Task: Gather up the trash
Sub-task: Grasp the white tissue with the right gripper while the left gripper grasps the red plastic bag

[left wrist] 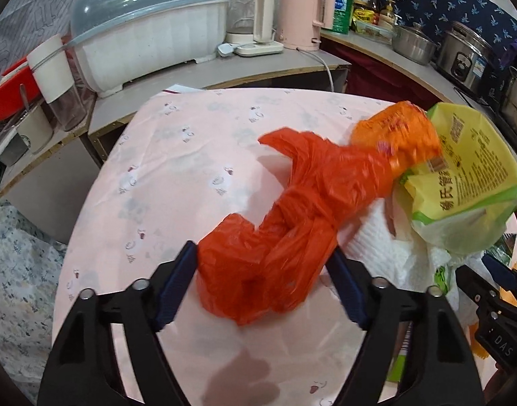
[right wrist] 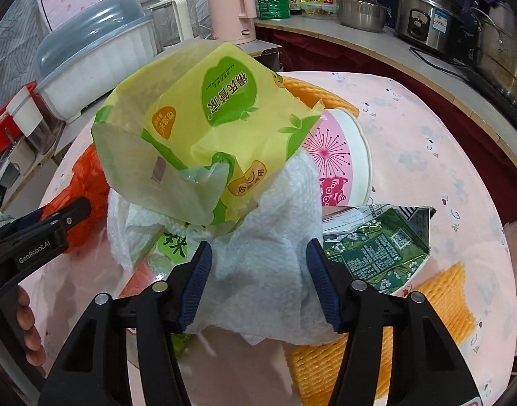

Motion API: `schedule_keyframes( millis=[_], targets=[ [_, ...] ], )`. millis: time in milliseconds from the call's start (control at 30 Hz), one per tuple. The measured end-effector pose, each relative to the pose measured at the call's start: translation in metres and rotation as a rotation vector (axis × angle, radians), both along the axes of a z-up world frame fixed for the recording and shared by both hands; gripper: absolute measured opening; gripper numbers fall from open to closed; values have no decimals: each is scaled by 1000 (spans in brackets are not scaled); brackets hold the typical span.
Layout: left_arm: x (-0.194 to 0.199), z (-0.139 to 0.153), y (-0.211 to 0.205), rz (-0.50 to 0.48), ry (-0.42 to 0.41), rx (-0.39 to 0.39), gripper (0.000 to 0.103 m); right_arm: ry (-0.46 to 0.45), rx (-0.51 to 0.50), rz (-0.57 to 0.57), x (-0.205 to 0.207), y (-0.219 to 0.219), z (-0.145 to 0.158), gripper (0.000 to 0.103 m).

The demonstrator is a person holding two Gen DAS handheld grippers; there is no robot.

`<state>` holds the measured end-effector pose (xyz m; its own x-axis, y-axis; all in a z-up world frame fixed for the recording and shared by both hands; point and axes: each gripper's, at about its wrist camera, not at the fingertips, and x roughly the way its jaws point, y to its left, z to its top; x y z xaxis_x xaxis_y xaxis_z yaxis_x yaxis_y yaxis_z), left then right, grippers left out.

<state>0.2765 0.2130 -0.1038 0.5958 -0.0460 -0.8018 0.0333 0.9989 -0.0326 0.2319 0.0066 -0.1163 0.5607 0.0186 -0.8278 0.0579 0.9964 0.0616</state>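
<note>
Legibly, "GenRobot.AI" is printed in white on the left gripper's black body as seen from the right wrist camera, and "DAS" shows on the right gripper's body at the right edge of the left wrist camera. The yellow-green tissue wrapper (right wrist: 204, 128) carries green Chinese characters, upside down in the right wrist view; I cannot read them reliably. A dark green printed packet (right wrist: 377, 247) bears a square code and small text, too fine to read.

The left gripper (left wrist: 261, 267) has its blue pads on either side of the lower lump of the orange plastic bag (left wrist: 292, 209), both touching the film, so it is grasping the bag. The bag is twisted and knotted at mid-length; its long axis runs from the gripper up and to the right across the pink tablecloth (left wrist: 177, 155), its far end meeting the wrapper.

The right gripper (right wrist: 258, 280) is clenched on crumpled white paper towel (right wrist: 258, 237), both pads against it. The wrapper sits on top of the towel, mouth towards the camera. Behind it a pink-patterned paper cup (right wrist: 343, 159) lies on its side. Orange foam netting (right wrist: 437, 301) lies on the cloth beside the green packet. Fingers (right wrist: 29, 324) of the person show at the left edge.
</note>
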Motion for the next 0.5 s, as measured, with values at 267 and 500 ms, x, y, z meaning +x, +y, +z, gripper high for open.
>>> schedule_keyframes(
  millis=[267,500],
  targets=[
    [-22,3,-20,-32,14,-3,24,-4,19,16,-14,-4,4,22],
    [-48,12,-28,-29,16,-24,17,-25,53,27,-37,-10,18,10]
  ],
)
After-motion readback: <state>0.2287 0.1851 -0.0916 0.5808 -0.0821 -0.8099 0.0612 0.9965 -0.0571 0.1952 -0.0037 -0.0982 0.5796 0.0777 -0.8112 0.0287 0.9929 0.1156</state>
